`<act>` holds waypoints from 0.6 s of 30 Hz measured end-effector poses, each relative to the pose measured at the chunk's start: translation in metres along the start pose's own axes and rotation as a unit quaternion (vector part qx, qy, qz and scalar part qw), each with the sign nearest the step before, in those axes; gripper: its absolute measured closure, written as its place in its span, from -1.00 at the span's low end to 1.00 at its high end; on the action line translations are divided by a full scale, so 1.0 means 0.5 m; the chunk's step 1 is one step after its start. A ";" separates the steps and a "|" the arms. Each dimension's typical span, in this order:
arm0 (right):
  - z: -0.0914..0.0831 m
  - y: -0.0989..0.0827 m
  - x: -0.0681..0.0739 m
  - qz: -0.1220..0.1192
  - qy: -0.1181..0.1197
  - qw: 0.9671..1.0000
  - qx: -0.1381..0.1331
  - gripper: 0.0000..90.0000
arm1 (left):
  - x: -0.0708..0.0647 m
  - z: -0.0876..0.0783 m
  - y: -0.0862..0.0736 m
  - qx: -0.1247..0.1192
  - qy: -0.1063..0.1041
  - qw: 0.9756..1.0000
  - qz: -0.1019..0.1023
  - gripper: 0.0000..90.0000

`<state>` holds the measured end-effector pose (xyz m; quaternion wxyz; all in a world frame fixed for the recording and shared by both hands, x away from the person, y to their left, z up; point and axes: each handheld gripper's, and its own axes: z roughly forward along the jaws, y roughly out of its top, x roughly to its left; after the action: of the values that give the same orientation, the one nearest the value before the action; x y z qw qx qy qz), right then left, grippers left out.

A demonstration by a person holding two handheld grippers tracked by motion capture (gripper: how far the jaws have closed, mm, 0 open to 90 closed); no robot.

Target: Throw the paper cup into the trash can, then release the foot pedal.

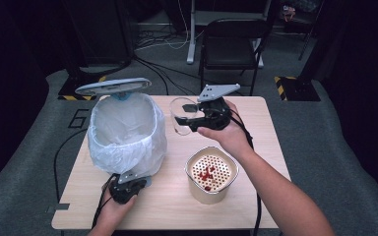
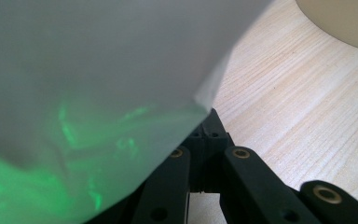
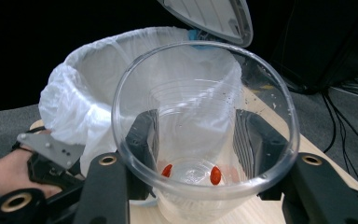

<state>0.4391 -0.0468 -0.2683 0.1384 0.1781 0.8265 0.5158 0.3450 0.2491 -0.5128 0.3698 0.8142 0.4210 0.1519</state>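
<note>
Right gripper clamps a clear plastic cup, holding red bits, above the light wooden desk's far edge, beside the white-lined bin. Left gripper, jaws clenched, sits by the bin's base near the front edge.

A clear plastic cup sits clamped upright at the centre of the right gripper view — two small red bits lie at its bottom. From above it hangs mid-frame, just right of the white-lined bin.
</note>
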 end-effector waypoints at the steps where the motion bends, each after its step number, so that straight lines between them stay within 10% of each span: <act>1: 0.004 0.004 0.001 -0.001 0.001 1.000 -0.001 0.12 | 0.000 0.000 0.000 0.000 0.000 1.000 0.000 1.00; 18: 0.056 0.070 0.020 -0.010 0.008 1.000 -0.021 0.12 | 0.000 0.000 0.000 0.000 0.000 1.000 -0.002 1.00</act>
<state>0.4467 -0.0059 -0.2493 0.1406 0.1629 0.8186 0.5326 0.3449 0.2489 -0.5130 0.3701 0.8132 0.4228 0.1514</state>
